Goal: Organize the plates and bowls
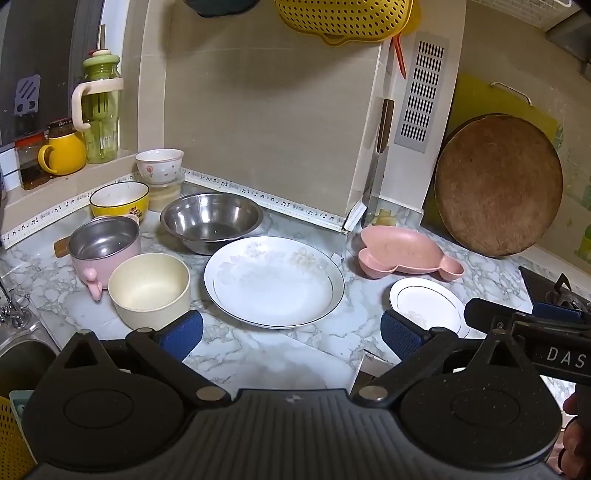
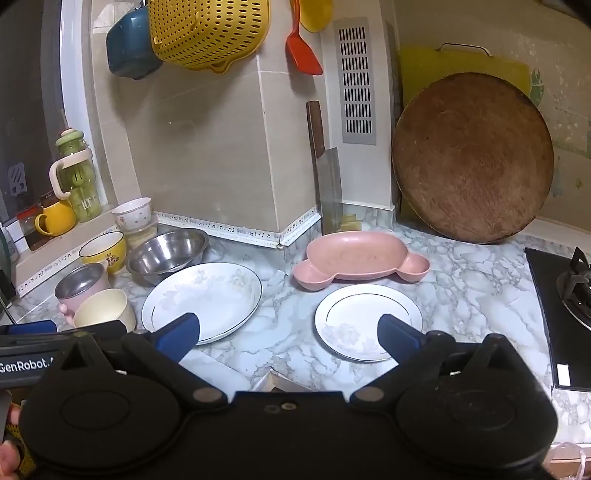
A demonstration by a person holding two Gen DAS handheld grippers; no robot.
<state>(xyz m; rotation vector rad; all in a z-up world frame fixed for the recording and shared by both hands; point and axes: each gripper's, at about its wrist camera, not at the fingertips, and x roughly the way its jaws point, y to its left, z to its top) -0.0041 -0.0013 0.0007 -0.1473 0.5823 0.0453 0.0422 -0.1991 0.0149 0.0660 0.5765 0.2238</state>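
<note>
On the marble counter (image 1: 258, 354) a large white plate (image 1: 273, 282) lies just ahead of my left gripper (image 1: 291, 332), which is open and holds nothing. Left of that plate stand a cream bowl (image 1: 149, 288), a pink steel-lined pot (image 1: 103, 242), a steel bowl (image 1: 210, 219), a yellow bowl (image 1: 120, 201) and a white flowered bowl (image 1: 159, 164). A pink divided dish (image 2: 358, 264) sits behind a small white plate (image 2: 365, 317). My right gripper (image 2: 288, 336) hangs open and empty above the counter, its right finger over the small plate's near rim.
A round wooden board (image 2: 472, 158) leans on the right wall and a cleaver (image 2: 327, 181) stands in the corner. The gas stove (image 2: 569, 295) is at far right, a sink (image 1: 22, 350) at far left. A yellow colander (image 2: 207, 33) hangs overhead.
</note>
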